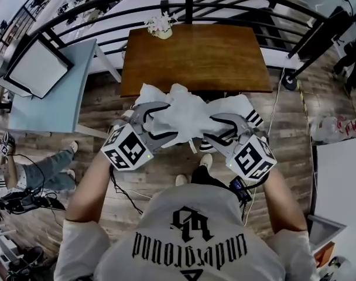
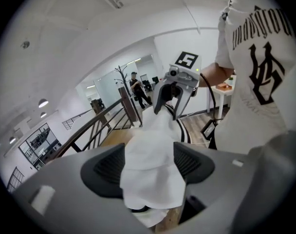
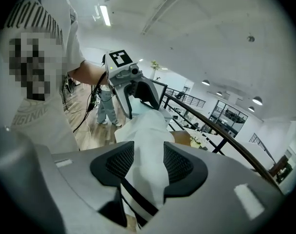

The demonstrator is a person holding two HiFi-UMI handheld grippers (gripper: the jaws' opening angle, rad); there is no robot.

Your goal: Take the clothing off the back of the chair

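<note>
White clothing (image 1: pixel 187 113), black-striped, bunched just off the table's (image 1: pixel 195 57) near edge, long axis along that edge from left gripper (image 1: pixel 165 120) to right gripper (image 1: pixel 213 129); both jaws released wide, fabric loose between.

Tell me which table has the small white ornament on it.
The brown wooden table, dead ahead: the white ornament sits at its far edge. The light blue table on the left has none.
</note>
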